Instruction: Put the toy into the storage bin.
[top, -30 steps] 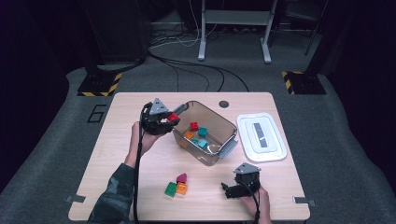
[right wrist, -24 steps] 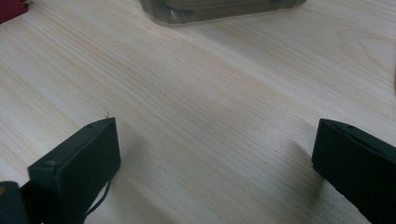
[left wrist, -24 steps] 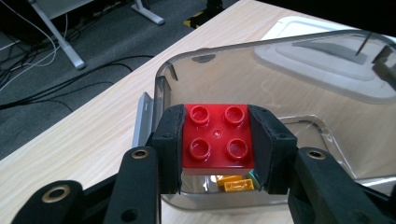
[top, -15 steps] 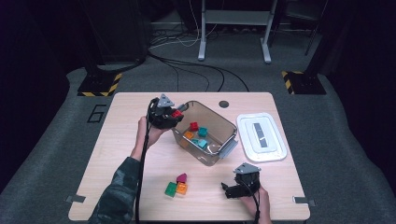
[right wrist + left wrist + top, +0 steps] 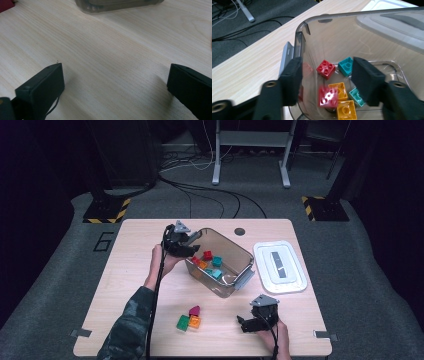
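My left gripper [image 5: 192, 244] hangs over the left end of the clear plastic bin [image 5: 231, 243]. Its jaws have just been opening and now stand apart. In the left gripper view a blurred red brick [image 5: 328, 97] shows below the gripper [image 5: 327, 75], free of both pads and inside the bin [image 5: 299, 42]. Beneath it lie another red brick [image 5: 326, 69], teal bricks [image 5: 345, 65] and yellow bricks [image 5: 346, 110]. My right gripper [image 5: 243, 325] rests near the table's front right edge, open [image 5: 115, 85], with only bare wood between its pads.
A green brick [image 5: 183, 322], an orange brick [image 5: 194, 321] and a dark red brick [image 5: 194, 310] sit together on the table in front of the bin. The white lid [image 5: 280, 266] lies right of the bin. The bin's near wall [image 5: 120, 6] is ahead of my right gripper.
The left gripper moved right to the bin's left end and its jaws opened. The red brick it was carrying has dropped out of them. The right gripper stayed still.
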Demonstrator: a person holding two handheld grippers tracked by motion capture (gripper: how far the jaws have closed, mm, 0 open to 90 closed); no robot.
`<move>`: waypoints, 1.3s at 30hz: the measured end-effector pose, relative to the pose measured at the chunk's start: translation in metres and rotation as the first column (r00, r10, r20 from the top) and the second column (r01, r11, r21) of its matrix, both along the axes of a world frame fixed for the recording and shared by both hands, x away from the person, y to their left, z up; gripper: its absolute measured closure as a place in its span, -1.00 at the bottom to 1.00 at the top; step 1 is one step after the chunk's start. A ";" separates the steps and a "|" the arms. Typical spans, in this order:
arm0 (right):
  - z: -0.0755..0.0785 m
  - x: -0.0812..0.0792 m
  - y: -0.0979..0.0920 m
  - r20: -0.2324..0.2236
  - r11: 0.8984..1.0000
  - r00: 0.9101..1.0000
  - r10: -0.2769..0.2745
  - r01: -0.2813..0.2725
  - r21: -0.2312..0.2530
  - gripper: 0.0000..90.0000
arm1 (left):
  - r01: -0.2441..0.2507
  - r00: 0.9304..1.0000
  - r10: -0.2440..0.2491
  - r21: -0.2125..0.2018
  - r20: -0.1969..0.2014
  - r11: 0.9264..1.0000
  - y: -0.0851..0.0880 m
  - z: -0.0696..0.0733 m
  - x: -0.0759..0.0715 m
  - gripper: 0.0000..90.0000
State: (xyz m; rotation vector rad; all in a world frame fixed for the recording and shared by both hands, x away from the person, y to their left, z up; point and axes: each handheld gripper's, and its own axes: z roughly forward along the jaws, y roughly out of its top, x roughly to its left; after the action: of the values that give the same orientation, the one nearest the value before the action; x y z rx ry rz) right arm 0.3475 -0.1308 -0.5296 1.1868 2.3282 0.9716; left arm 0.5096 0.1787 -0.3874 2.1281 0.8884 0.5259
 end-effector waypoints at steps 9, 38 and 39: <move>0.000 0.000 0.000 0.000 1.000 1.000 0.000 0.000 0.000 -0.99 | -0.009 1.000 0.009 -0.020 0.018 1.000 0.009 0.009 -0.017 -0.61; 0.000 0.000 0.000 0.000 1.000 1.000 -0.002 0.002 0.001 -0.99 | -0.042 0.999 0.042 -0.040 -0.008 0.998 0.047 -0.035 -0.091 -0.71; 0.000 0.000 0.000 0.001 1.000 1.000 -0.002 0.002 0.000 -0.99 | -0.040 0.999 0.039 -0.039 -0.011 0.998 0.047 -0.037 -0.093 -0.71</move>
State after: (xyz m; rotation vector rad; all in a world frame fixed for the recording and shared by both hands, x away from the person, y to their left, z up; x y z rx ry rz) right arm 0.3474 -0.1307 -0.5296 1.1882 2.3263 0.9719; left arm 0.4170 0.2254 -0.4243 2.0833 0.9407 0.5138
